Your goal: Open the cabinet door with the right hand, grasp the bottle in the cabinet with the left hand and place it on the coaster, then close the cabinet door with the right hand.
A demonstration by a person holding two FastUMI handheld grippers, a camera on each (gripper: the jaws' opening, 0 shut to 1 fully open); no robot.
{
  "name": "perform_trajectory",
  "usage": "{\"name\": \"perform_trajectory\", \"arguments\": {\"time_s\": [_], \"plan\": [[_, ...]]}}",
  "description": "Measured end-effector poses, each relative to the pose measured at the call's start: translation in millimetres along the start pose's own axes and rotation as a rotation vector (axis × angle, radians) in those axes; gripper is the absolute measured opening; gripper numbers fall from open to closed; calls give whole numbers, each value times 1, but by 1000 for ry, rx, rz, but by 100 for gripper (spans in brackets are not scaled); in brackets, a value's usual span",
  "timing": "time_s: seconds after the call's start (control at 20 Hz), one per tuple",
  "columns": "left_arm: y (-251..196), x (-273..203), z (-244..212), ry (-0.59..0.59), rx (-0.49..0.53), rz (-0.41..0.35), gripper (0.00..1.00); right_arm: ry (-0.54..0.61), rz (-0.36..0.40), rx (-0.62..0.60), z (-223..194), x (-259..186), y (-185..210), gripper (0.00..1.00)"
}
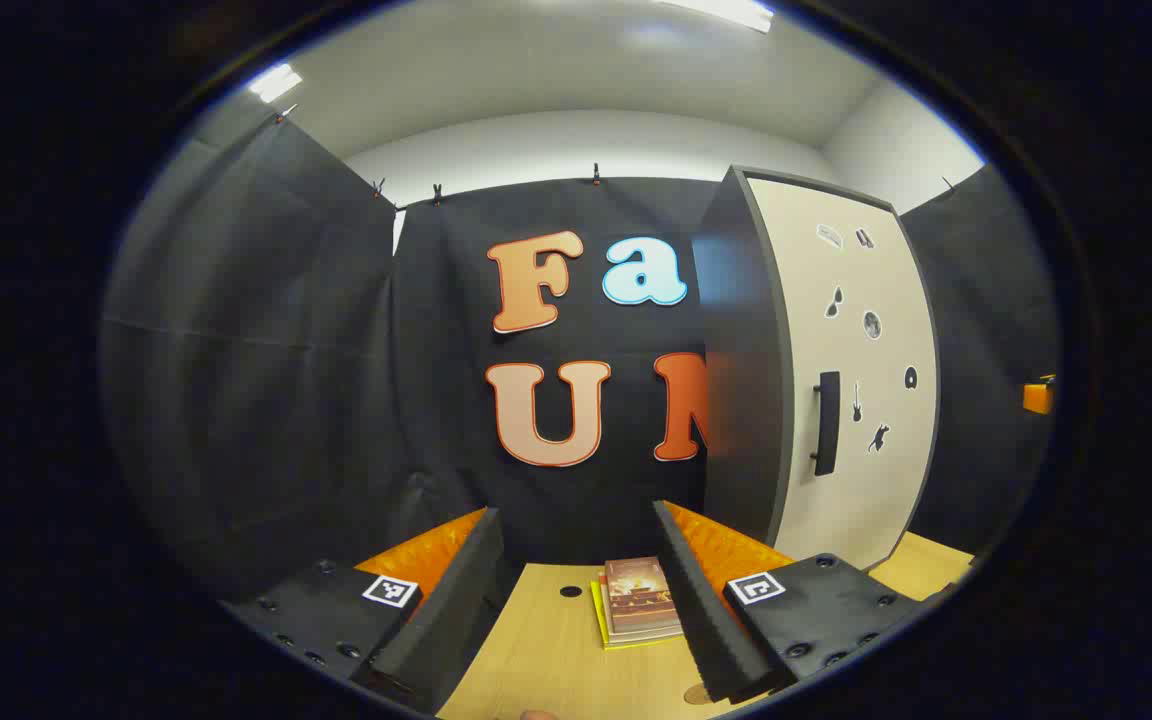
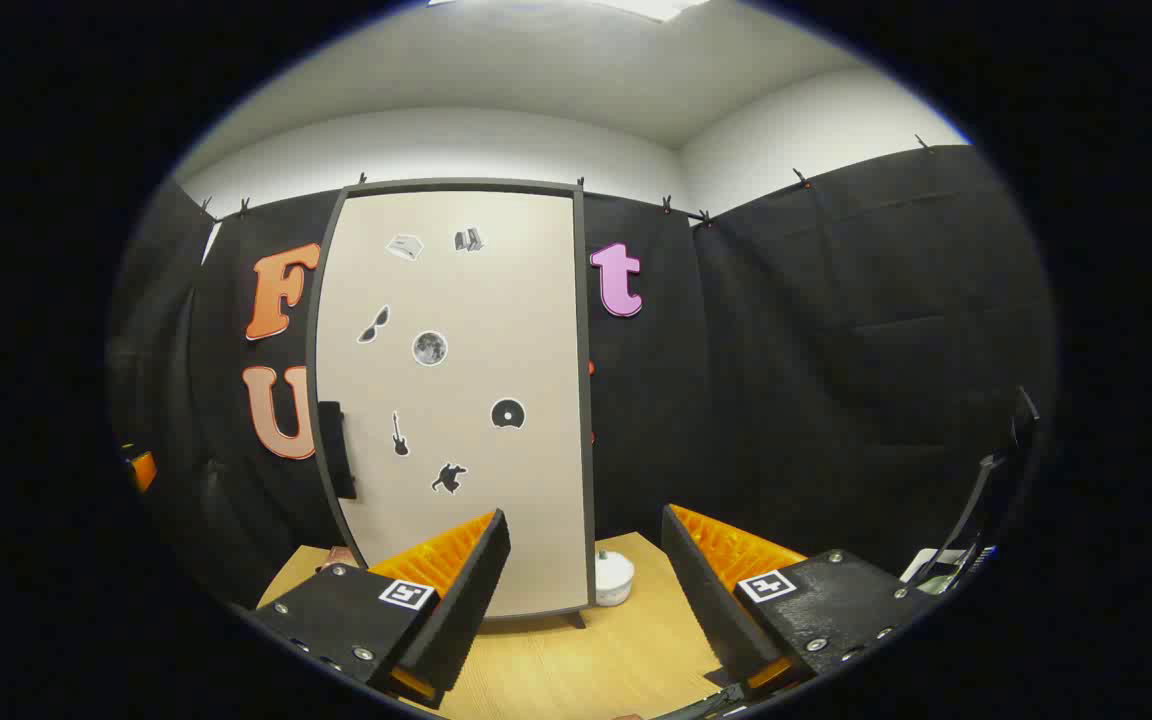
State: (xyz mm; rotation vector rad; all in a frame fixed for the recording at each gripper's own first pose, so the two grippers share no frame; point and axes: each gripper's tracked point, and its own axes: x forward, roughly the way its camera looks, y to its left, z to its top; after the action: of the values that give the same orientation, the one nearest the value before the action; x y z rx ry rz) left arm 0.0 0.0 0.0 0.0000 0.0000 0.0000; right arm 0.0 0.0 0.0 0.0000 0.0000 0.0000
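The tall cabinet stands on the wooden table with its beige door closed, so the inside is hidden. Small dark stickers dot the door, and a black vertical handle sits at its left edge. My right gripper is open and empty, facing the door from a short way off. In the left gripper view the cabinet is off to the right, handle facing me. My left gripper is open and empty above the table. A round brownish disc, maybe the coaster, peeks out by its right finger.
A small stack of books lies on the table between my left fingers, near a dark cable hole. A small white round object sits at the cabinet's right foot. Black cloth walls close in the booth.
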Motion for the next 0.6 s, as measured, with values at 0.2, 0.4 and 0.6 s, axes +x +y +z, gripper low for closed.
{"name": "perform_trajectory", "arguments": {"time_s": [0.2, 0.4, 0.6], "plan": [[14, -1, 18, -32, 8, 23, 94, 18, 20, -6, -2, -8, 15, 95], [24, -8, 41, -55, 36, 40, 96, 10, 36, -26, 6, -11, 19, 95], [16, -16, 58, -81, 56, 34, 94, 12, 65, -13, 7, -15, 20, 95]]}}
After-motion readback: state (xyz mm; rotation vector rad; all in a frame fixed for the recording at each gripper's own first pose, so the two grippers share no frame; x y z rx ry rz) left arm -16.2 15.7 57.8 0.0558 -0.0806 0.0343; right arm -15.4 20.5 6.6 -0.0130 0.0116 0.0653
